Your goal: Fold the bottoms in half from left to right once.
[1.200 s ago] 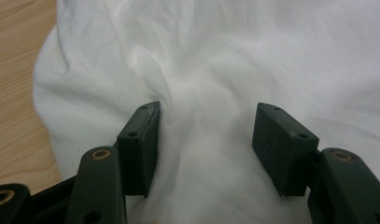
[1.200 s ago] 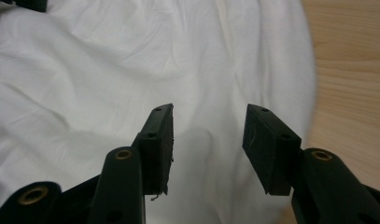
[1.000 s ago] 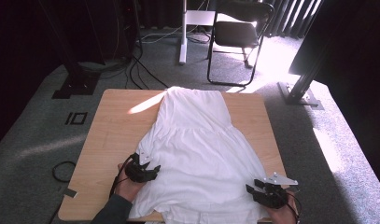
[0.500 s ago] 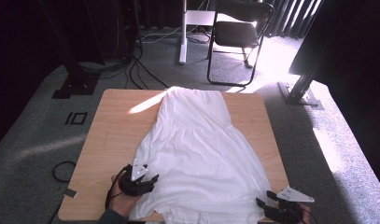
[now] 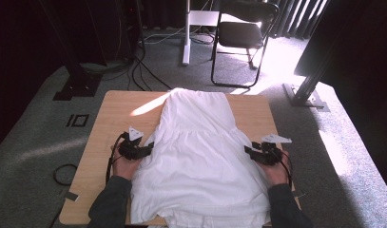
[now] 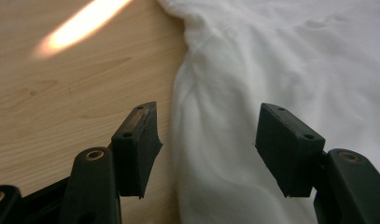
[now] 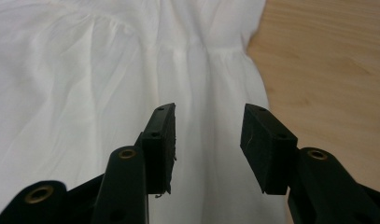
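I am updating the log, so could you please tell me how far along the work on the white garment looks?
Done: the white dress lies spread flat on the wooden table. In hand: the left gripper and the right gripper sit at its two side edges, jaws open, gripping nothing. Left: no fold has been made yet, so any folding remains.

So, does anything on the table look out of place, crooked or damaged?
Nothing stands out. The white garment lies spread flat on the wooden table, with only soft wrinkles and no visible stain or tear. Its near hem reaches the table's front edge. The left claw and the right claw are open at its two side edges.
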A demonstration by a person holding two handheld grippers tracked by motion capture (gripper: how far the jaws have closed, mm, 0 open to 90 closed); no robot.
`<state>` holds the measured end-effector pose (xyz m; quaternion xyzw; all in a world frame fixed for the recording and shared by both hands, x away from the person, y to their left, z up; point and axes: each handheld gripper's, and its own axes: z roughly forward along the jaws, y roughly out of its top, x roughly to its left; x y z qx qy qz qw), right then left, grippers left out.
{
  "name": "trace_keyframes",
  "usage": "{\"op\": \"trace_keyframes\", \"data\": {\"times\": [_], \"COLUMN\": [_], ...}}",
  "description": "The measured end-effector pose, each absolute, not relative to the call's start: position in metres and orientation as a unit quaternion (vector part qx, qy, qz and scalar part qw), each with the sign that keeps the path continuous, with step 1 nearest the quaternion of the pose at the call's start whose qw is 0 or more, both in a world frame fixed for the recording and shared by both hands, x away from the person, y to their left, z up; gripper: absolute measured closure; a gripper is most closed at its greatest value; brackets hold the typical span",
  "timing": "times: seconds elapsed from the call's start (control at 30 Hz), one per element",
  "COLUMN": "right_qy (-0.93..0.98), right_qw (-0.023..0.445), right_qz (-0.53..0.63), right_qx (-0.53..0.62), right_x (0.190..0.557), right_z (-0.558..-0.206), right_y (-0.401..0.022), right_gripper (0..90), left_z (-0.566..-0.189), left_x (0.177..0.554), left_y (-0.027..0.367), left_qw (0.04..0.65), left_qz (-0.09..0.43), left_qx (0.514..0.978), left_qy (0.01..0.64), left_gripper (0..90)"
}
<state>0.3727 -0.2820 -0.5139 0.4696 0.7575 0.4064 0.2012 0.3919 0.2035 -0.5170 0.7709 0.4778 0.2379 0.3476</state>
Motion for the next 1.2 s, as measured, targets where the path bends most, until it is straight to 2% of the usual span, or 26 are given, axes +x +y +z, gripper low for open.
{"op": "trace_keyframes", "data": {"times": [0.23,0.27,0.3,0.33,0.37,0.4,0.43,0.57,0.77,0.83,0.93,0.97,1.03,1.1,1.2], "right_qy": [0.761,0.765,0.772,0.777,0.78,0.779,0.774,0.738,0.745,0.739,0.731,0.727,0.723,0.726,0.737], "right_qw": [0.156,0.15,0.151,0.151,0.15,0.163,0.181,0.269,0.244,0.247,0.24,0.238,0.219,0.219,0.211], "right_qz": [0.397,0.389,0.372,0.359,0.353,0.343,0.343,0.352,0.315,0.31,0.317,0.317,0.329,0.326,0.323], "right_qx": [0.489,0.492,0.493,0.494,0.495,0.498,0.5,0.508,0.535,0.545,0.555,0.56,0.567,0.565,0.555], "right_x": [0.432,0.437,0.44,0.442,0.442,0.441,0.439,0.427,0.435,0.437,0.439,0.44,0.441,0.439,0.433], "right_z": [-0.529,-0.533,-0.536,-0.539,-0.54,-0.538,-0.534,-0.509,-0.541,-0.549,-0.554,-0.554,-0.555,-0.554,-0.552], "right_y": [-0.253,-0.249,-0.246,-0.244,-0.243,-0.243,-0.244,-0.263,-0.276,-0.275,-0.278,-0.28,-0.285,-0.286,-0.281], "right_gripper": [51.9,53.1,61.0,74.7,84.3,89.3,89.5,89.7,88.2,81.0,59.9,55.8,53.7,63.1,85.9], "left_z": [-0.545,-0.546,-0.545,-0.544,-0.543,-0.541,-0.54,-0.532,-0.533,-0.535,-0.536,-0.537,-0.539,-0.543,-0.543], "left_x": [0.414,0.413,0.413,0.412,0.412,0.41,0.408,0.399,0.391,0.393,0.395,0.396,0.397,0.398,0.395], "left_y": [0.203,0.202,0.202,0.201,0.2,0.2,0.201,0.209,0.207,0.208,0.211,0.211,0.211,0.211,0.215], "left_qw": [0.329,0.337,0.34,0.34,0.334,0.335,0.334,0.34,0.326,0.323,0.33,0.33,0.327,0.321,0.324], "left_qz": [0.176,0.175,0.168,0.159,0.157,0.158,0.165,0.188,0.21,0.208,0.204,0.203,0.201,0.197,0.189], "left_qx": [0.78,0.778,0.78,0.786,0.793,0.796,0.794,0.779,0.776,0.778,0.778,0.777,0.779,0.784,0.787], "left_qy": [0.502,0.5,0.498,0.491,0.485,0.48,0.481,0.492,0.498,0.498,0.494,0.495,0.496,0.493,0.49], "left_gripper": [42.3,43.3,46.6,59.5,72.2,81.6,86.5,88.4,88.4,88.2,87.0,86.6,85.9,86.9,88.0]}}
